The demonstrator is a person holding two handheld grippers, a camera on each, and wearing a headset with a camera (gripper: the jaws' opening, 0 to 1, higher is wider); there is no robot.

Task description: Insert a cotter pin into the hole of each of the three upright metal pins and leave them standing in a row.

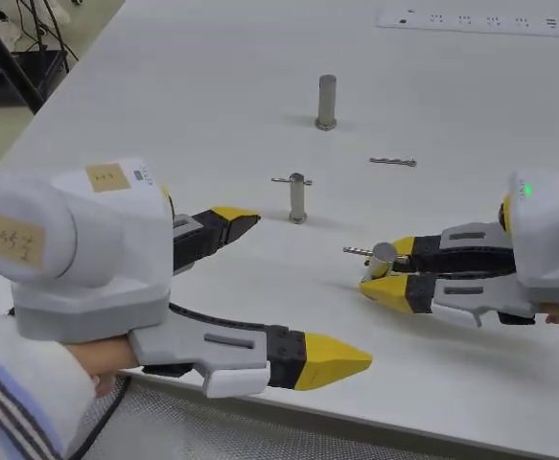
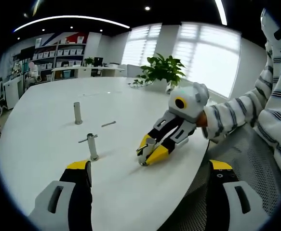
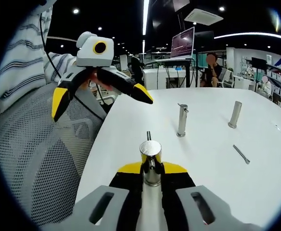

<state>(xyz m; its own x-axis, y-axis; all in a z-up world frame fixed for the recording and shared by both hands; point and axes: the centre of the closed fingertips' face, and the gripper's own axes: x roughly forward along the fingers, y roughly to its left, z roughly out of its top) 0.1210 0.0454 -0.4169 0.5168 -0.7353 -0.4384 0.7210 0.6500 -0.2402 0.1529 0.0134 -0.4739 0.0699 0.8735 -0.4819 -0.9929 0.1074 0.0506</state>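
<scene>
My right gripper (image 1: 383, 268) is shut on a short metal pin (image 1: 383, 255) near the table's front. A cotter pin (image 1: 357, 251) sticks out of that pin's head to the left. The held pin (image 3: 151, 149) rises between my right gripper's (image 3: 151, 169) jaws. The middle pin (image 1: 297, 197) stands upright with a cotter pin (image 1: 289, 179) through its top. Behind it the far pin (image 1: 327, 101) stands bare. A loose cotter pin (image 1: 392, 162) lies flat to the right. My left gripper (image 1: 308, 289) is open wide at the front left, holding nothing.
The white table's front edge (image 1: 375, 431) runs just below the grippers, with a mesh chair seat (image 1: 164, 426) under it. A white power strip (image 1: 480, 21) lies at the far right. In the left gripper view, a striped sleeve (image 2: 256, 110) is behind the right gripper (image 2: 159, 142).
</scene>
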